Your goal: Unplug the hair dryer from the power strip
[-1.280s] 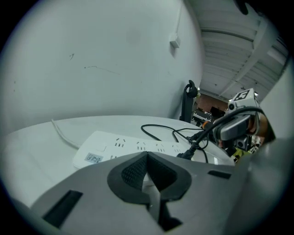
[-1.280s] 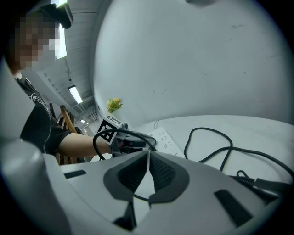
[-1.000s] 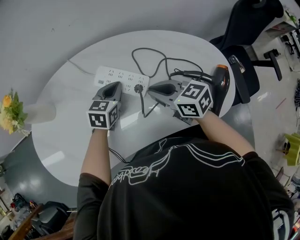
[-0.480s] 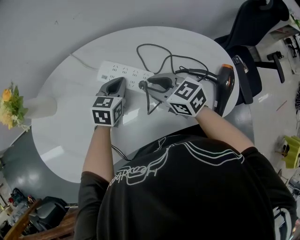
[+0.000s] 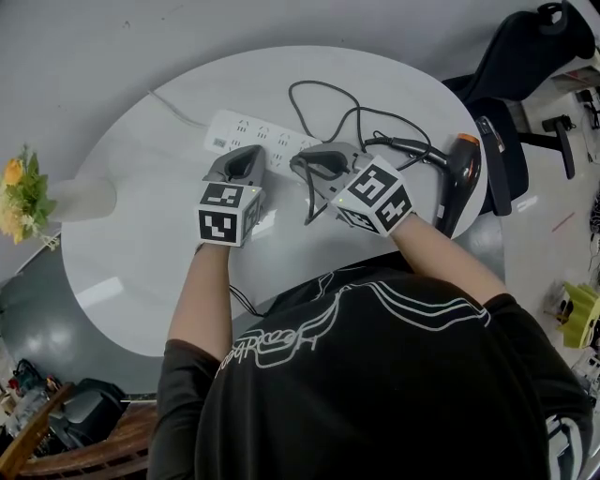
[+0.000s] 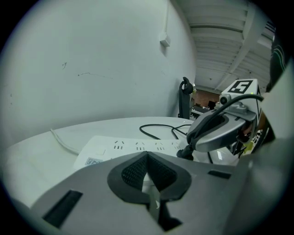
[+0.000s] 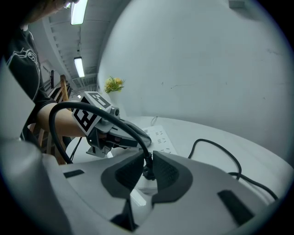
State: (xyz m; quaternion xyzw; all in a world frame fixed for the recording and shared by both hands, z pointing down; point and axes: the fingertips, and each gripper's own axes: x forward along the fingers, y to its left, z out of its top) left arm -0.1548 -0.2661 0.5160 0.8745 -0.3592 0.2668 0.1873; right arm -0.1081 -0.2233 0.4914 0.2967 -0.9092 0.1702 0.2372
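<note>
Right gripper (image 7: 147, 158): jaws have just been closing and now pinch the plug (image 7: 147, 171), which stands roughly upright in the power strip (image 5: 234, 127), cord end up. Left gripper (image 6: 148, 158), jaws pressed together, sits on the strip. Step in hand: extraction. Next, a straight upward pull. The hair dryer (image 5: 461, 183) lies at the right edge of the table (image 5: 141, 244), long axis near-to-far, orange end farthest.

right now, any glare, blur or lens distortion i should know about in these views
Head view: sharp, evenly lit, pale glare patches on the table. Left gripper view: fisheye, dark corners, power strip fairly crisp. Right gripper view: same fisheye, ceiling lights blown out, plug in focus.
</note>
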